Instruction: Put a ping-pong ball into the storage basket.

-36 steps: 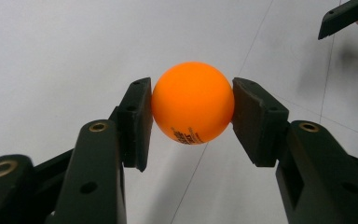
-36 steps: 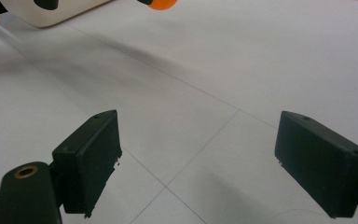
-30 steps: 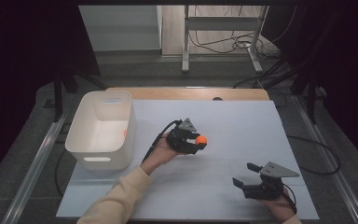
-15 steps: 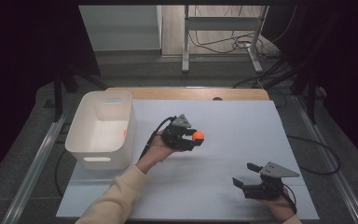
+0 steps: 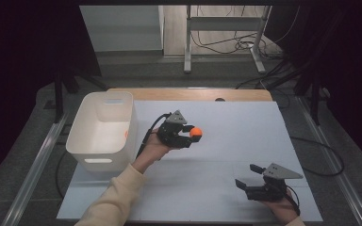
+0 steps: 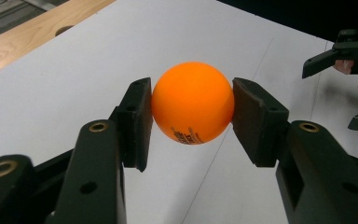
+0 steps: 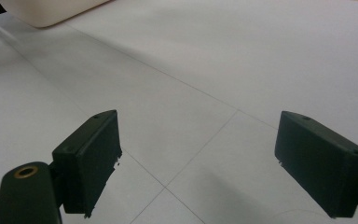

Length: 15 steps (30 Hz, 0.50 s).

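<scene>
Orange ball (image 6: 192,102) pinched between the pads of the left gripper (image 5: 188,136) — clear of the white table (image 5: 245,122).

Held near the table's middle, just right of the white bin (image 5: 101,129); black print visible on the ball's underside. Well apart, at the near right edge, right gripper (image 5: 246,176) resting low over the table with jaws spread wide — nothing between its pads (image 7: 88,161).
</scene>
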### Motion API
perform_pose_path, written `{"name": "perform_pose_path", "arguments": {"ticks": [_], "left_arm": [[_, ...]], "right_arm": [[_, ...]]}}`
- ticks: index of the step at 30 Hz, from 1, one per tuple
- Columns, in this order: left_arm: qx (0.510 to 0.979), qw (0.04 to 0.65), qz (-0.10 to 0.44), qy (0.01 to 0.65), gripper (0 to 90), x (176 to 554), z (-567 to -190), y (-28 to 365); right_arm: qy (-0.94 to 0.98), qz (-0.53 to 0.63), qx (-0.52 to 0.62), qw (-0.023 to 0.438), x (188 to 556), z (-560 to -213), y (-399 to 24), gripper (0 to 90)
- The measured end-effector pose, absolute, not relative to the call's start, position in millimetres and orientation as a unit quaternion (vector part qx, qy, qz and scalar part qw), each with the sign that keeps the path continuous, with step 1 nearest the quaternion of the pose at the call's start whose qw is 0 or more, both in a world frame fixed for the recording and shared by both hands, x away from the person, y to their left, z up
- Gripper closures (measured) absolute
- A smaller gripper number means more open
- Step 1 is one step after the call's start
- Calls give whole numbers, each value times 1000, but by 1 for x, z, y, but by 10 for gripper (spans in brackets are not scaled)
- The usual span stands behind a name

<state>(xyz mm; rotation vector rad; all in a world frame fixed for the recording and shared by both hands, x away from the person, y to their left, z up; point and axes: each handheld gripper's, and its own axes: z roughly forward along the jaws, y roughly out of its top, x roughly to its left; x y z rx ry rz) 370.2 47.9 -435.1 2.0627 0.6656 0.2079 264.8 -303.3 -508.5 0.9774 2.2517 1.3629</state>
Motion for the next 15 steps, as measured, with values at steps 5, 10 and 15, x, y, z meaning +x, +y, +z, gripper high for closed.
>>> {"name": "perform_pose_path", "arguments": {"ticks": [5, 10, 15], "left_arm": [[836, 467, 88, 274, 500, 370, -432, 53], [835, 469, 90, 275, 500, 369, -429, 57], [832, 471, 95, 277, 500, 368, -426, 62]], "right_arm": [[791, 479, 343, 166, 265, -508, -303, 149], [791, 479, 342, 166, 265, -508, -303, 149], [791, 479, 341, 167, 265, -508, -303, 149]]}}
